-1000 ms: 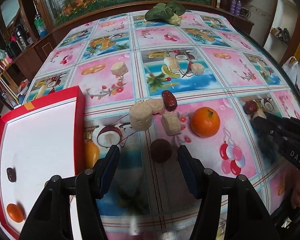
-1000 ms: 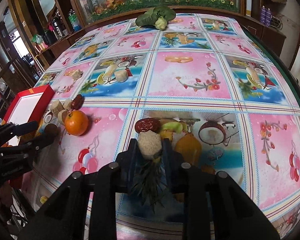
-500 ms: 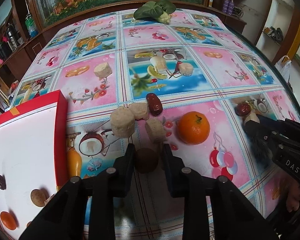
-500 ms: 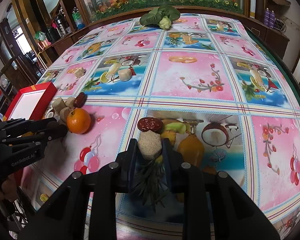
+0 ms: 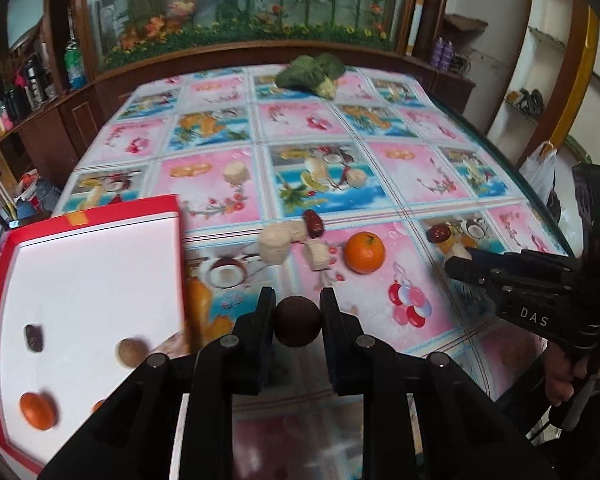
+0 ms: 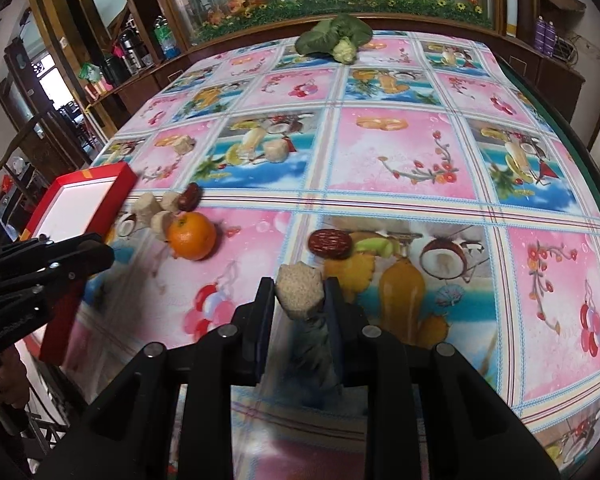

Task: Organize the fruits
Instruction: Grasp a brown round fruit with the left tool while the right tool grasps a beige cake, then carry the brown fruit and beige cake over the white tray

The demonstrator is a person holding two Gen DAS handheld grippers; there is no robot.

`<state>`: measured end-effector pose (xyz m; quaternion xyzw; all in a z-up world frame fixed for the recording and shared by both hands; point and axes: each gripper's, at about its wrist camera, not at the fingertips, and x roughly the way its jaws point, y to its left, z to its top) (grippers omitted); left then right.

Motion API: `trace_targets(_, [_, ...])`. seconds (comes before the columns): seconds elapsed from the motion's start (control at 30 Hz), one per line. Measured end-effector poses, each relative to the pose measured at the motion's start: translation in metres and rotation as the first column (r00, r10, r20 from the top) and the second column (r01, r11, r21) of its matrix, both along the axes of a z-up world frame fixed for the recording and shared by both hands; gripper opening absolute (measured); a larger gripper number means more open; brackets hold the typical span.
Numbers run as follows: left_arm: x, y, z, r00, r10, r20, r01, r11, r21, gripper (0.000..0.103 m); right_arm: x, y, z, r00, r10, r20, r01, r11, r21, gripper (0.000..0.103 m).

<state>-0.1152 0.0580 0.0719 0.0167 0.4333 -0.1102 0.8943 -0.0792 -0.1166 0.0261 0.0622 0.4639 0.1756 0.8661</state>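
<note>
My left gripper (image 5: 297, 312) is shut on a dark brown round fruit (image 5: 297, 321) and holds it above the tablecloth. The red-rimmed white tray (image 5: 172, 208) lies to its left, with a small orange (image 5: 37, 411), a tan round fruit (image 5: 132, 353) and a dark date (image 5: 33, 337) in it. My right gripper (image 6: 299, 296) is shut on a beige sugarcane chunk (image 6: 300, 290), raised a little off the table. An orange (image 5: 364, 252) and a red date (image 6: 329, 243) lie on the cloth; the orange also shows in the right wrist view (image 6: 191, 235).
Several beige chunks (image 5: 275, 240) and a date (image 5: 313, 222) lie beside the orange. More chunks (image 5: 236, 173) sit farther back. A leafy green vegetable (image 5: 310, 73) lies at the far edge. The right gripper (image 5: 460, 266) shows at the right of the left view.
My left gripper closed on the dark brown fruit and lifted it back toward the near edge. My right gripper has kept its hold on the beige chunk and lifted slightly.
</note>
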Motion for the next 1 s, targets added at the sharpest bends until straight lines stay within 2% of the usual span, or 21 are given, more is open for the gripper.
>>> trace_targets(0.3, [-0.028,0.073,0.015,0.983,0.167,0.076,-0.168,0.986,0.004,0.021,-0.02,0.067,0.026,0.988,0.151,0.044,-0.153,0.987,0.048,0.027])
trace_targets(0.57, [-0.044,0.116,0.007,0.958,0.271,0.091,-0.273,0.962,0.014,0.021,-0.037,0.135,0.052,0.953,0.276,0.124,-0.287,0.955,0.075,0.027])
trace_targets(0.77, [-0.052,0.138,-0.001,0.944,0.319,0.086,-0.322,0.946,0.028,0.021,-0.039,0.184,0.055,0.925,0.355,0.138,-0.365,0.929,0.061,0.027])
trace_targets(0.9, [-0.051,0.149,-0.004,0.933,0.347,0.092,-0.352,0.935,0.037,0.021,-0.026,0.212,0.053,0.918,0.38,0.115,-0.389,0.918,0.078,0.027])
trace_targets(1.0, [-0.048,0.157,-0.009,0.925,0.37,0.088,-0.375,0.925,0.053,0.021,-0.014,0.232,0.047,0.916,0.396,0.067,-0.402,0.908,0.118,0.027])
